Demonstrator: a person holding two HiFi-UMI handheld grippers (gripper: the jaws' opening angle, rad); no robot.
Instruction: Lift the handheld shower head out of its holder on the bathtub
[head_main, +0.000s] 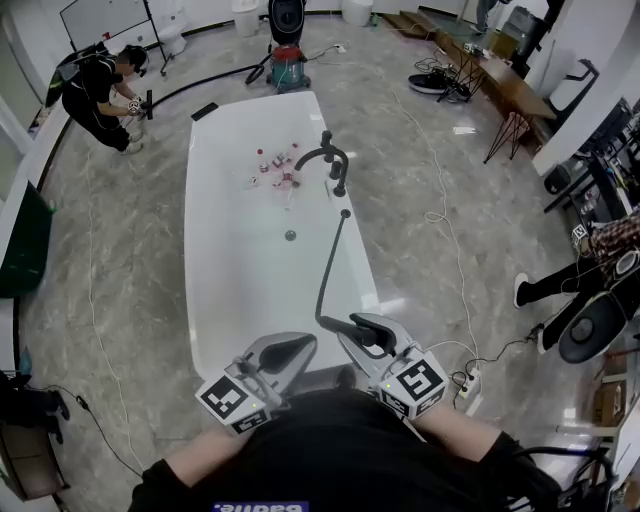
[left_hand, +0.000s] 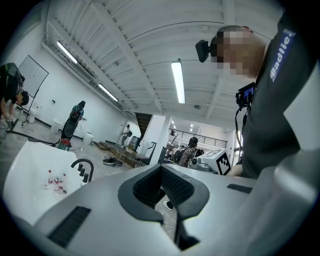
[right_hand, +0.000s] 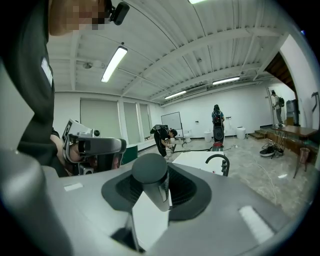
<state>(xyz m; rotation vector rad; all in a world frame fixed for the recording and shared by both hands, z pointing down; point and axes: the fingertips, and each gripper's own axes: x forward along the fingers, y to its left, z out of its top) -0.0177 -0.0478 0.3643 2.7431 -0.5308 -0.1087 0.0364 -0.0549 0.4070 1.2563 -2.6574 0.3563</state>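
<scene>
Head view: right gripper (head_main: 358, 328), lower centre, grips the shower head (head_main: 370, 337), its hose (head_main: 328, 262) running up to the tub (head_main: 230, 250) rim, with the left gripper (head_main: 300, 346) beside it; left gripper view: jaws drawn together, nothing between them; right gripper view: jaws clamped on the shower head (right_hand: 150, 176) at centre frame.

The person wears a black top (head_main: 330, 450) with white lettering. The left gripper (head_main: 283, 352) and right gripper (head_main: 372, 333) are smooth grey, each bearing a black-and-white marker cube (head_main: 230, 398).
</scene>
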